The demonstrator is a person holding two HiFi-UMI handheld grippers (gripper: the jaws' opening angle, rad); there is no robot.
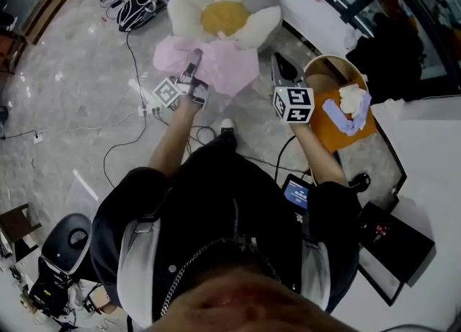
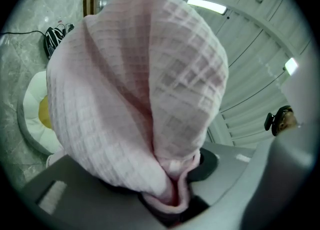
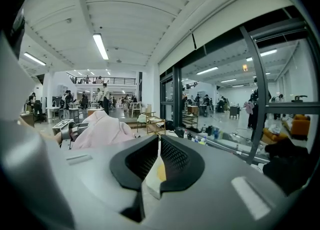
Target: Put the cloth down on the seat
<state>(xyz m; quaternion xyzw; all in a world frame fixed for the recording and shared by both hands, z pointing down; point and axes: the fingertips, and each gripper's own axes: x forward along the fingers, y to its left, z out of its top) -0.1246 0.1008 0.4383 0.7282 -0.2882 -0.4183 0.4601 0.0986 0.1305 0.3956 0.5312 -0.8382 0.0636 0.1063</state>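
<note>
A: Where is the pink cloth (image 1: 220,64)?

B: It is up at the near edge of the flower seat (image 1: 189,6). It covers the front petals. I cannot tell if it touches them.

A: Who has it?

B: The left gripper (image 1: 193,58) does. Its jaws pinch a fold of the cloth tight, and the rest puffs up big over them.

A: Is there room on the seat?

B: Yes. The yellow middle and the back petals are bare. The cloth hangs over the front edge only.

A: And the other tool?

B: The right gripper (image 1: 281,70) is just beside the cloth, on its right side. Its jaws are closed together with nothing in them.

A: What is around them?

B: A round orange tub (image 1: 324,127) sits close on the right, with a white cloth and a purple cloth (image 1: 353,104) in it. Past it is a white table (image 1: 432,150). On the left the grey floor (image 1: 72,71) is wide, with thin cables (image 1: 128,53) on it and a black bag (image 1: 138,10) farther off.
</note>
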